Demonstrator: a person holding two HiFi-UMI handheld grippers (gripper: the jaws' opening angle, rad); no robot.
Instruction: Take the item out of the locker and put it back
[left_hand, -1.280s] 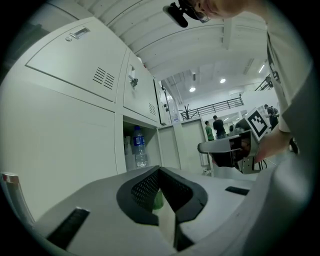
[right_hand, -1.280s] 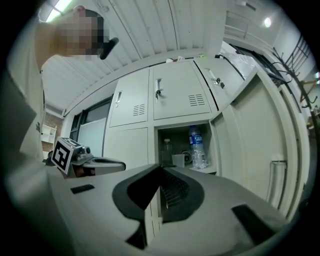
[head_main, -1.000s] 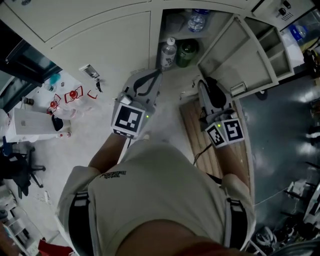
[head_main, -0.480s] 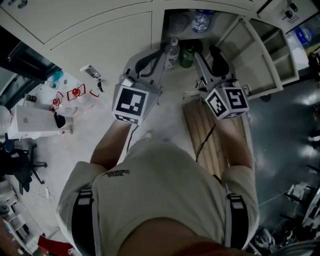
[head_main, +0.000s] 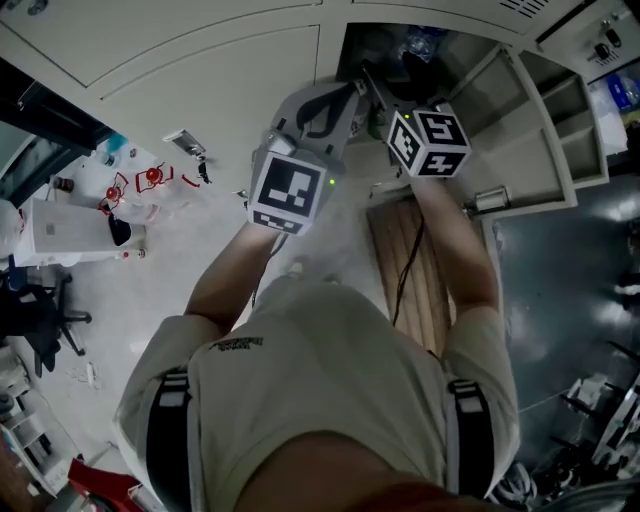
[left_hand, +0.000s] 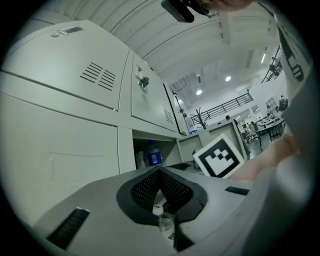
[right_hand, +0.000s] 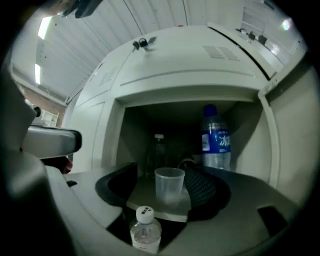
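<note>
Just clear plastic cup (right_hand: 169, 185), upright, tapered, translucent

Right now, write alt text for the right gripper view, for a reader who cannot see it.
A clear plastic cup stands on the shelf of an open locker, between the right gripper's opening jaws. Behind it a blue-labelled water bottle stands at right; a small white-capped bottle sits below in front.
</note>
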